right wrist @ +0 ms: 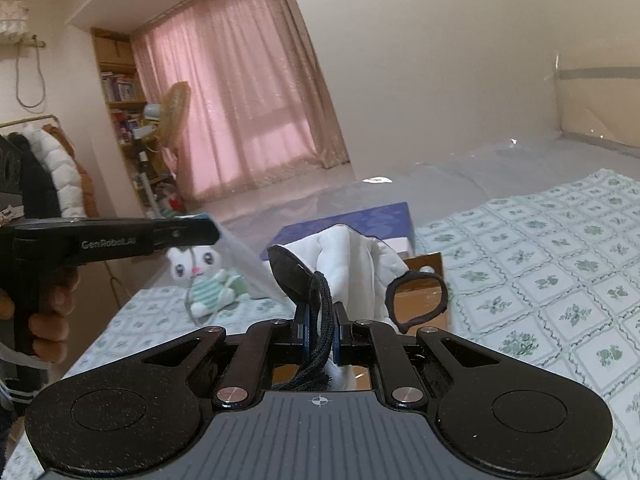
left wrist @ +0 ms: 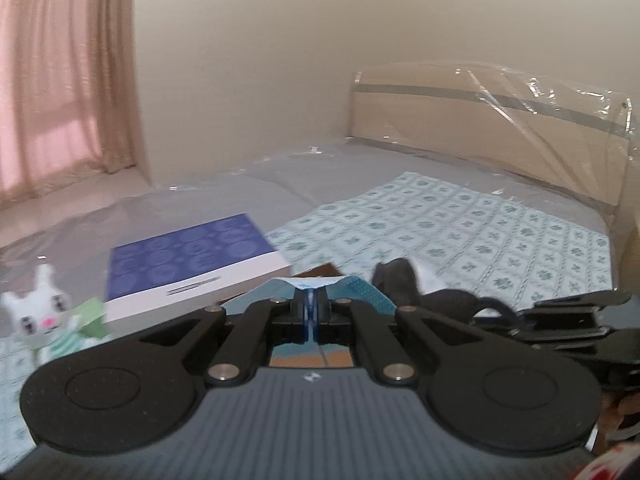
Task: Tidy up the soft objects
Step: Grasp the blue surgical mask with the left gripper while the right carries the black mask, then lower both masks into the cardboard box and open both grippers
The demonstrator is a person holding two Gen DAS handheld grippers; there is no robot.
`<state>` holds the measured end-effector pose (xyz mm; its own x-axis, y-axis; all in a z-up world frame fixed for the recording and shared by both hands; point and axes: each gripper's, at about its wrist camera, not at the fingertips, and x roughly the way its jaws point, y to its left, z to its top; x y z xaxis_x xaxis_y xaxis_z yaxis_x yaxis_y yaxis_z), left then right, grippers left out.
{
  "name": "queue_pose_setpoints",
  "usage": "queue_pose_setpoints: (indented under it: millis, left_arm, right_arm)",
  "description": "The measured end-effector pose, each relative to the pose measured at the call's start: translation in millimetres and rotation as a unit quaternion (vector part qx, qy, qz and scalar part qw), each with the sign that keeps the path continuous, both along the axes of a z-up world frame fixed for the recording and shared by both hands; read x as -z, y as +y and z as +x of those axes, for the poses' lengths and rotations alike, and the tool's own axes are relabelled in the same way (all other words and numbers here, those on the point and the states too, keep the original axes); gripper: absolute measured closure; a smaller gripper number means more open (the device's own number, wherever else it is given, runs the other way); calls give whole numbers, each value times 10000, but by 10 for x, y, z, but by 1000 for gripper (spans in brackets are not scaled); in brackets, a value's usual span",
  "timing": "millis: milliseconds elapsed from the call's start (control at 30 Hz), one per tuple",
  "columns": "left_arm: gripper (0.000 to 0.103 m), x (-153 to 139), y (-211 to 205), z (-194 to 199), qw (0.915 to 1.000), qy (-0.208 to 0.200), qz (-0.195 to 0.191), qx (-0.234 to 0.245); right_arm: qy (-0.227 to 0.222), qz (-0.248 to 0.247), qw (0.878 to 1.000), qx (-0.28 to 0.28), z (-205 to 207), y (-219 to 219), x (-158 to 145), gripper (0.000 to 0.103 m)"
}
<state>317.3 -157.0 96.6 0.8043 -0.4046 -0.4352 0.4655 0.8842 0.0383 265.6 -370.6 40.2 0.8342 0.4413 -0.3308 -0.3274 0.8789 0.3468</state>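
My left gripper (left wrist: 313, 307) is shut on a light blue face mask (left wrist: 362, 290), held above the bed; in the right wrist view the mask (right wrist: 244, 258) hangs from the left gripper (right wrist: 208, 232). My right gripper (right wrist: 320, 330) is shut on a black and white cloth item with black straps (right wrist: 352, 264), which also shows in the left wrist view (left wrist: 396, 278). A white plush bunny in a green striped outfit (left wrist: 44, 316) sits on the bed at the left, and shows in the right wrist view (right wrist: 204, 276). A brown cardboard box (right wrist: 424, 292) lies behind the held cloth.
A blue and white flat box (left wrist: 192, 264) lies on the bed (left wrist: 480, 232), which has a green patterned sheet and plastic wrap. The wrapped headboard (left wrist: 500, 120) stands behind. Pink curtains (right wrist: 248, 88), a bookshelf (right wrist: 120, 92), a fan (right wrist: 172, 112) and a clothes rack (right wrist: 48, 160) stand left.
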Motion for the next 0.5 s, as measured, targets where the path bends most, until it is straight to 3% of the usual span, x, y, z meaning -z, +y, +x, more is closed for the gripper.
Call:
queue_pose_setpoints:
  millis: [133, 233, 367, 500]
  left_arm:
    - [101, 300, -145, 348, 9995, 160, -173, 209]
    - [101, 764, -161, 621, 9963, 845, -123, 94]
    - [101, 1445, -140, 771, 9833, 1786, 267, -247]
    - [101, 1771, -70, 742, 9747, 2172, 339, -409]
  right_arm:
    - [114, 1, 9999, 50, 243, -48, 133, 93]
    - [215, -9, 9998, -1, 363, -54, 260, 93]
    - [445, -5, 9989, -157, 426, -26, 454, 93]
    - [545, -47, 9979, -340, 436, 33, 560, 93]
